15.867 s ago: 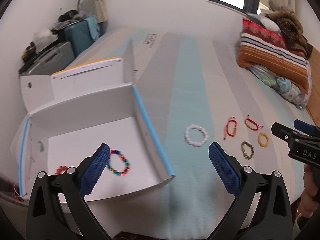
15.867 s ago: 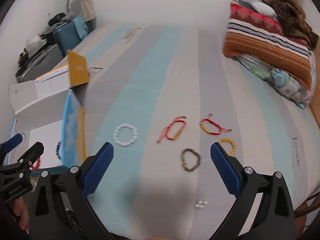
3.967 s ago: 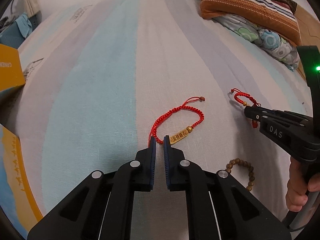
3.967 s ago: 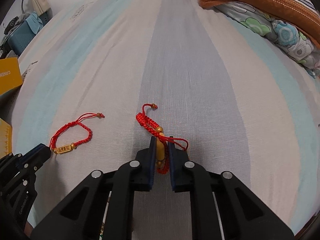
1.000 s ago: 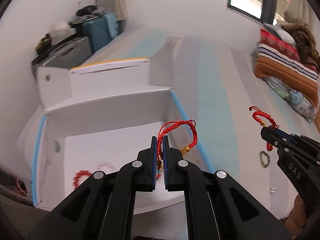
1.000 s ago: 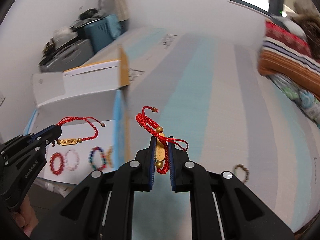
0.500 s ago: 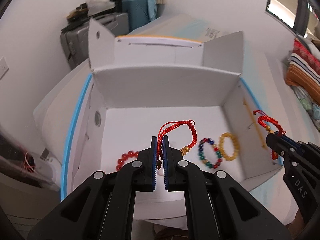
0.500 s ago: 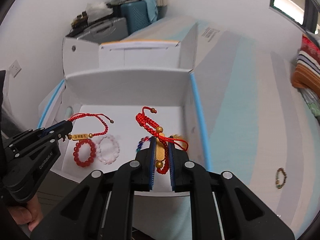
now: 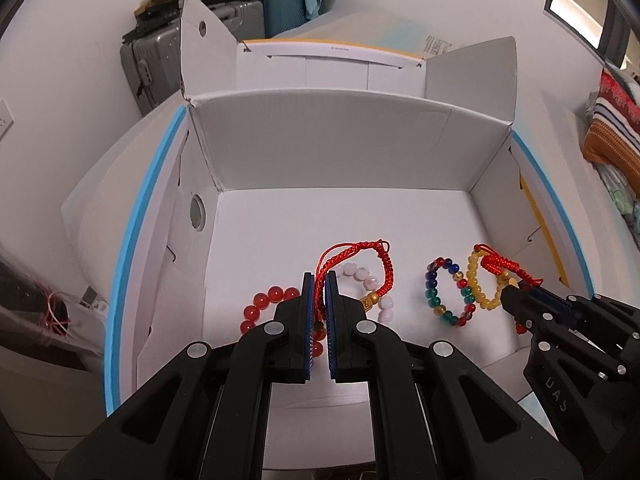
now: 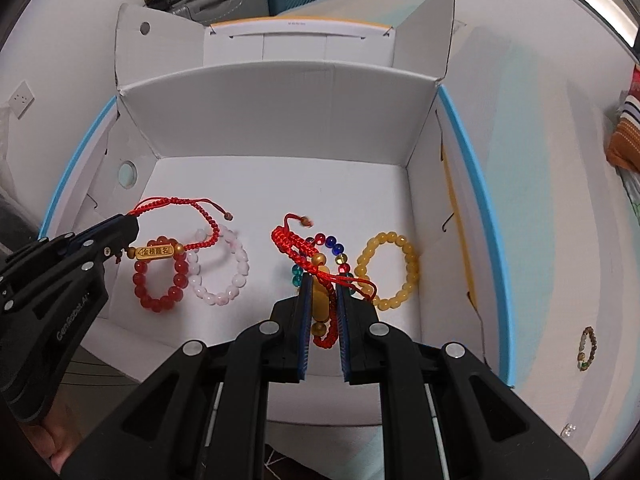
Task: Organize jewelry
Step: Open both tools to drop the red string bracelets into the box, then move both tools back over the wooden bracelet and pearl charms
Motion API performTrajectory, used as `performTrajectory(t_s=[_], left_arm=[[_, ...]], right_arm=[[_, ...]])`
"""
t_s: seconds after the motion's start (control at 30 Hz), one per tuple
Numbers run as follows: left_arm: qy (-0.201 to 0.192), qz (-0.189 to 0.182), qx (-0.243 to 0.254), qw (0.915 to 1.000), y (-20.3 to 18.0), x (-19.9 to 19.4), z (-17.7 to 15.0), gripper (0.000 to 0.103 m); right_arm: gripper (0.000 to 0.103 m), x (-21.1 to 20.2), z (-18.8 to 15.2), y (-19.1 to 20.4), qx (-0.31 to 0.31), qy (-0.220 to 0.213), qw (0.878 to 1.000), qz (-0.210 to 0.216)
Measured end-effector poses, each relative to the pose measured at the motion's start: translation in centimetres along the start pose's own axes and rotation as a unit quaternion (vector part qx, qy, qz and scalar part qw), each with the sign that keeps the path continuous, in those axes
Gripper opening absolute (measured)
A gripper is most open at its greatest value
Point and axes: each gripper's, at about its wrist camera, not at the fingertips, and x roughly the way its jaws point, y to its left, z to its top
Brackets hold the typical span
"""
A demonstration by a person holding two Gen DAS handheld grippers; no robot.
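A: Left tongs [image 9: 319,280], clenched on the red cord bracelet with the gold tag [image 10: 176,226]. Grip sits on the cord itself, near end of the loop; the rest of the loop stands out past the tips, over the near-left part of the white box [image 9: 340,152].

B: Right tongs [image 10: 323,294]?

A: Clamped too, on the second red cord bracelet [image 10: 308,252], pinched across its gold bar bead with knotted cord bunched above the tips. It hangs over the middle of the box floor, above the multicolour bead bracelet [image 10: 332,256].

B: How will they handle?

A: Light, limp, braided cord. No stiffness, so each will flop and fold on release. Not fragile, I judge. The cord grips well on the ridged pads; the smooth gold bead looks the slipperier hold. Loose tail ends could snag on the tips.

B: What lies under them?

A: On the box floor, left to right: red bead bracelet [image 10: 160,276], pale pink bead bracelet [image 10: 224,272], the multicolour one, yellow bead bracelet [image 10: 390,266]. Those are hard, round beads; they'd roll a little if nudged.

B: Anything left outside?

A: A brown-green bead bracelet [image 10: 586,348] on the striped bed [image 10: 540,160], right of the box, well apart.
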Motion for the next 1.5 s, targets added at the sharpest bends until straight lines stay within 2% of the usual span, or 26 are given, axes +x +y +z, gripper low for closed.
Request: performTrajectory(t_s=[0.17,0.2,0.23,0.3,0.37,0.4,0.43,0.47,0.5,0.53,0.57,0.67,0.8,1.03,1.33,1.5], left_arm=[[0.003,0.006,0.000,1.0000,0.0,0.1,0.0,0.008],[0.005,0.009,0.004,0.9999,0.0,0.1,0.0,0.009],[0.003,0.010,0.008,0.9999,-0.1,0.0,0.0,0.012],[-0.002,0.010,0.003,0.9999,-0.1,-0.3,0.0,0.024],[-0.010,0.013,-0.001,0.9999,-0.1,-0.7,0.0,0.041],[-0.017,0.013,-0.004,0.9998,-0.2,-1.1,0.0,0.046],[-0.021,0.014,-0.005,0.9997,-0.3,-1.4,0.0,0.058],[-0.027,0.014,-0.006,0.9995,-0.5,-1.7,0.0,0.063],[-0.033,0.011,-0.004,0.9994,-0.8,-2.2,0.1,0.065],[-0.035,0.009,-0.004,0.9993,-1.0,-2.4,0.1,0.071],[-0.040,0.009,-0.003,0.9992,-1.4,-2.8,0.2,0.078],[-0.054,0.003,0.001,0.9985,-2.6,-3.8,0.2,0.089],[-0.066,-0.010,0.009,0.9977,-4.8,-4.9,0.2,0.095],[-0.077,-0.041,0.039,0.9955,-10.5,-6.7,-0.3,0.097],[-0.078,-0.088,0.095,0.9884,-19.8,-7.6,-1.6,0.097],[-0.074,-0.110,0.127,0.9829,-24.9,-7.2,-2.5,0.097]], right_arm=[[0.014,0.3,0.0,0.3,-0.004,0.003,1.000,0.002],[0.019,0.3,0.2,0.4,-0.005,0.003,1.000,0.002],[0.030,0.2,0.1,0.4,-0.006,0.000,1.000,0.003],[0.040,-0.5,0.0,0.2,-0.003,-0.010,1.000,0.004],[0.049,-1.4,-0.1,-0.3,0.003,-0.021,1.000,0.005],[0.057,-1.7,-0.2,-0.4,0.006,-0.023,1.000,0.006],[0.063,-2.2,-0.4,-0.9,0.012,-0.028,0.999,0.007],[0.065,-2.7,-0.4,-1.2,0.014,-0.033,0.999,0.006],[0.069,-3.2,-0.5,-1.6,0.015,-0.037,0.999,0.003],[0.075,-3.8,-0.8,-2.2,0.019,-0.044,0.999,-0.002],[0.077,-4.3,-0.9,-2.7,0.024,-0.048,0.999,-0.003],[0.082,-6.2,-1.8,-4.8,0.041,-0.065,0.997,-0.010],[0.091,-8.4,-3.2,-7.5,0.059,-0.086,0.994,-0.029],[0.095,-11.8,-6.4,-13.3,0.099,-0.108,0.988,-0.055],[0.095,-14.1,-11.8,-21.9,0.158,-0.105,0.978,-0.089],[0.095,-14.4,-14.7,-25.4,0.178,-0.098,0.973,-0.106]])
